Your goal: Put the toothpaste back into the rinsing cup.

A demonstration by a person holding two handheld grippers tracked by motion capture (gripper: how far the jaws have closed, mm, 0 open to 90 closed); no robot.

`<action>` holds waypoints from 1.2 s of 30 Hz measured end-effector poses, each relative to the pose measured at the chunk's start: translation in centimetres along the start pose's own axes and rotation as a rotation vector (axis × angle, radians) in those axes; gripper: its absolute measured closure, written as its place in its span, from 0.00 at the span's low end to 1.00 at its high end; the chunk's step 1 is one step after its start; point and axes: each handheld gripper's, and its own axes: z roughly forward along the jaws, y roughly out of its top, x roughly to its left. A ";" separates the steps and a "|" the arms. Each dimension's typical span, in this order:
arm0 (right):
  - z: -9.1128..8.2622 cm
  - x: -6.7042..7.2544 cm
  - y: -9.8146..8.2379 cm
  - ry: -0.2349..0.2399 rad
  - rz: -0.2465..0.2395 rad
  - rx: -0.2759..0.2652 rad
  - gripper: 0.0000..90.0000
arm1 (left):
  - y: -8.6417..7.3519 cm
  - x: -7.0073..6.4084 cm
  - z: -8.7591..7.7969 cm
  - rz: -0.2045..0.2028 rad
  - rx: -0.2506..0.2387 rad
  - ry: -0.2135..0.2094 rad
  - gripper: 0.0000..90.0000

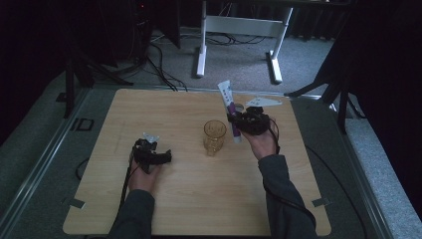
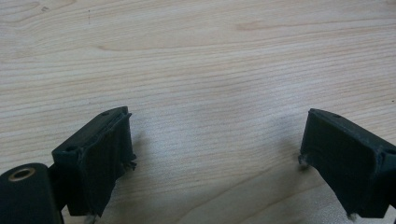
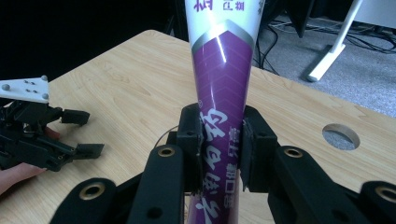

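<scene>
A purple and white tube (image 1: 230,105) stands nearly upright, flat end up, just right of an amber glass cup (image 1: 214,136) at the table's middle. My right gripper (image 1: 238,122) is shut on the tube; in the right gripper view its pads clamp the purple lower part of the tube (image 3: 223,121). My left gripper (image 1: 158,149) rests low on the table at the left, jaws open. In the left gripper view its two black fingers (image 2: 100,158) stand wide apart over bare wood, nothing between them. The left gripper (image 3: 77,133) also appears at the left of the right gripper view.
The wooden table (image 1: 164,114) has a round hole (image 3: 341,136) near its far right edge. Beyond the table stand a white desk frame (image 1: 239,30), cables on grey carpet and dark tripod legs (image 1: 74,74).
</scene>
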 end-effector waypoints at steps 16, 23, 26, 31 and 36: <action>0.2 -0.1 0.2 -0.007 0.008 -0.024 0.81 | 0.0 0.0 0.0 0.000 -0.001 0.000 0.10; 0.3 -0.1 0.2 -0.009 0.021 -0.049 0.81 | 0.0 0.0 0.0 0.000 -0.001 0.000 0.10; 0.4 0.0 0.3 -0.008 0.026 -0.058 0.81 | 0.0 0.0 0.0 0.000 -0.001 0.000 0.10; 0.6 0.4 0.6 -0.002 0.011 -0.063 0.81 | 0.0 0.0 0.0 0.000 -0.001 0.000 0.10; 0.8 0.8 0.8 0.001 0.000 -0.076 0.81 | 0.0 0.0 0.0 0.000 -0.001 0.000 0.10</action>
